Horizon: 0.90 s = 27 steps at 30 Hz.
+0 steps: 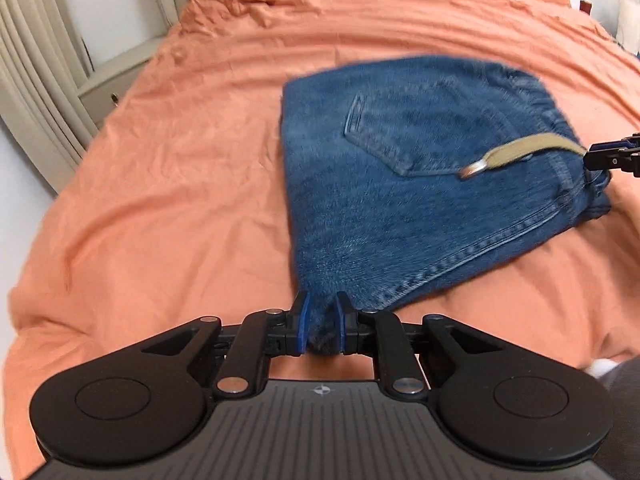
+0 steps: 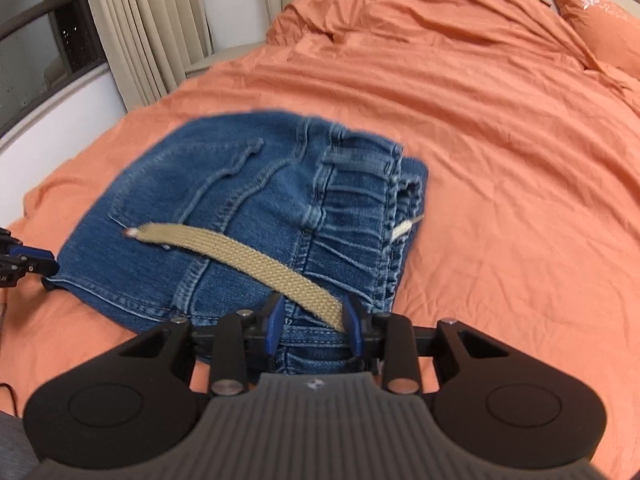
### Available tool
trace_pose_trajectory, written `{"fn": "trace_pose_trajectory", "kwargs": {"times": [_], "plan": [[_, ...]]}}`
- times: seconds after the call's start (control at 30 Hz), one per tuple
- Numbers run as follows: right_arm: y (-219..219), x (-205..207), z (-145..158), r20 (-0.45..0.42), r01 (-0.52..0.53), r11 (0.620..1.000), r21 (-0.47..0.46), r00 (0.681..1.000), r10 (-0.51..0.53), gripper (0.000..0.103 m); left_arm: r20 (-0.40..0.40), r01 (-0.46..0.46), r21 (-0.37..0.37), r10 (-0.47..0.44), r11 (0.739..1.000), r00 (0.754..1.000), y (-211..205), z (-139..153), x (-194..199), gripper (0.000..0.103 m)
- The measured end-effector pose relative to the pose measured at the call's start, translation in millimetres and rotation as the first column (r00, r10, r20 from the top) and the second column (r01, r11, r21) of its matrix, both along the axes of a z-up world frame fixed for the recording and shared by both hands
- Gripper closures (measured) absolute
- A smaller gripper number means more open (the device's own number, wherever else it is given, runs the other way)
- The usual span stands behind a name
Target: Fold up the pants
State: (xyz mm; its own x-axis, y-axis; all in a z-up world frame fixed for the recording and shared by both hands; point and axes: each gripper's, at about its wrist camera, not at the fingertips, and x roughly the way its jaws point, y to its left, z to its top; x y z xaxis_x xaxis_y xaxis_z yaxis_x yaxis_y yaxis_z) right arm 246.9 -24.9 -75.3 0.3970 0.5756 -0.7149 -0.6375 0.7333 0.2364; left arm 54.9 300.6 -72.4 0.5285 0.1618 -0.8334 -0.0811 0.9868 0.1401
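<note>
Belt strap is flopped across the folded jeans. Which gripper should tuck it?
Right gripper: the tan belt strap already runs between its pads at the waistband. Left gripper pinches the far corner of the jeans.

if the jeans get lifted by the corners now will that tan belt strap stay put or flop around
Probably flops: the tan belt strap lies loose across the folded jeans, curved and limp. Its metal tip may swing. The denim looks thick, so the fold likely sags.

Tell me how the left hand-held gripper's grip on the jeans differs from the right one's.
The left hand-held gripper pinches a bunched denim corner of the jeans; the right hand-held gripper clamps the waistband end. Only denim sits between the left's pads, while the tan belt strap also runs between the right's. The left's jaws stand narrower than the right's. Both have blue pads and grip the folded jeans on the orange bed sheet.
</note>
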Motion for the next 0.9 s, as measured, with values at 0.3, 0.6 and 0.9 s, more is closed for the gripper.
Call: {"fn": "trace_pose_trajectory", "kwargs": {"times": [0.3, 0.6, 0.9], "plan": [[-46.1, -62.7, 89.3, 0.127, 0.018, 0.997, 0.080, 0.992, -0.028, 0.050, 0.137, -0.003, 0.081, -0.008, 0.997, 0.991, -20.1, 114.1, -60.7, 0.084], [-93.7, -150.2, 159.2, 0.250, 0.073, 0.979, 0.190, 0.961, -0.120, 0.022, 0.389, -0.109, 0.071, 0.074, 0.992, 0.918, -84.1, 195.6, -121.2, 0.058], [-97.8, -206.5, 142.8, 0.260, 0.195, 0.960, 0.202, 0.934, -0.245, 0.022, 0.500, -0.216, -0.019, 0.196, 0.976, 0.844, -164.0, 146.2, -128.7, 0.033]]}}
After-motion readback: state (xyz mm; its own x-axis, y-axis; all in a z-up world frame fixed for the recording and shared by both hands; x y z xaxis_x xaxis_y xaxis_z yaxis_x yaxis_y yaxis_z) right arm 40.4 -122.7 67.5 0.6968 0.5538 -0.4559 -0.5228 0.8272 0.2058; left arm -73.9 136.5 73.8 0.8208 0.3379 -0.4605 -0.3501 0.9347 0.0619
